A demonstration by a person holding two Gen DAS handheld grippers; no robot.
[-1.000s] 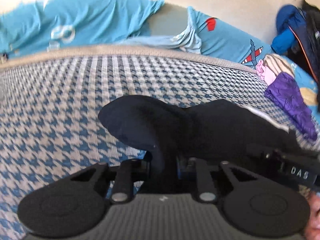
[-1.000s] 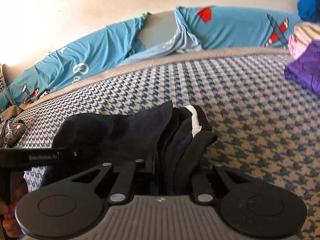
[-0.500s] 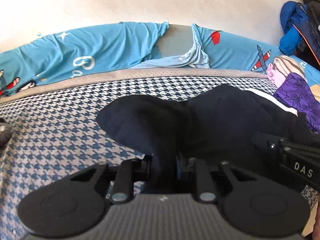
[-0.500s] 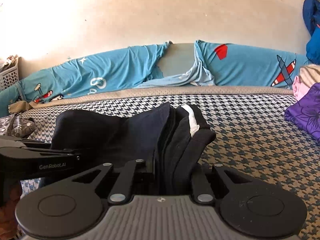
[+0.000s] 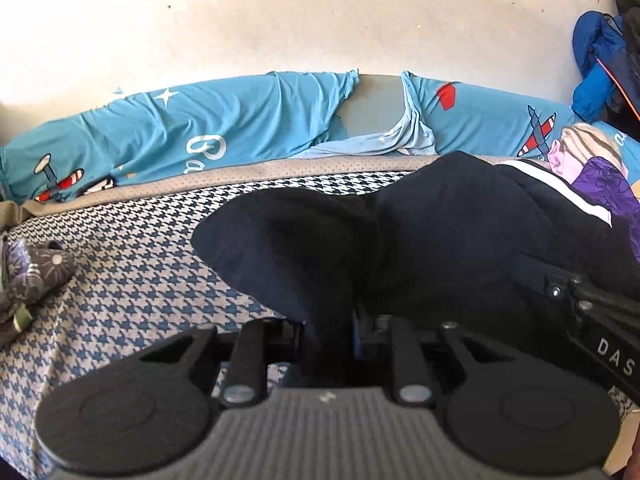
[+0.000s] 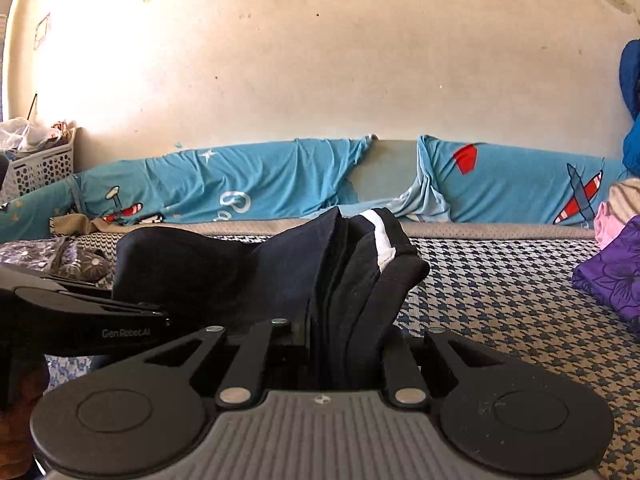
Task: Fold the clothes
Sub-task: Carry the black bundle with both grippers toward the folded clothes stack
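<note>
My left gripper (image 5: 328,344) pinches one bunched end of the dark garment (image 5: 440,248), my right gripper (image 6: 344,352) the white-striped end, holding it raised above the houndstooth bed (image 6: 500,304). As I judge it, a clean fold means keeping both ends level and taut, matching edges, and lowering clear of the purple clothing (image 6: 612,276).

On my left tongs (image 6: 86,320), seen from the right wrist, I read "GenRobot.AI". My right tongs (image 5: 600,340) show "DAS", cut off at the edge. The blue sheet (image 5: 208,150) shows white script letters, only partly legible.
</note>
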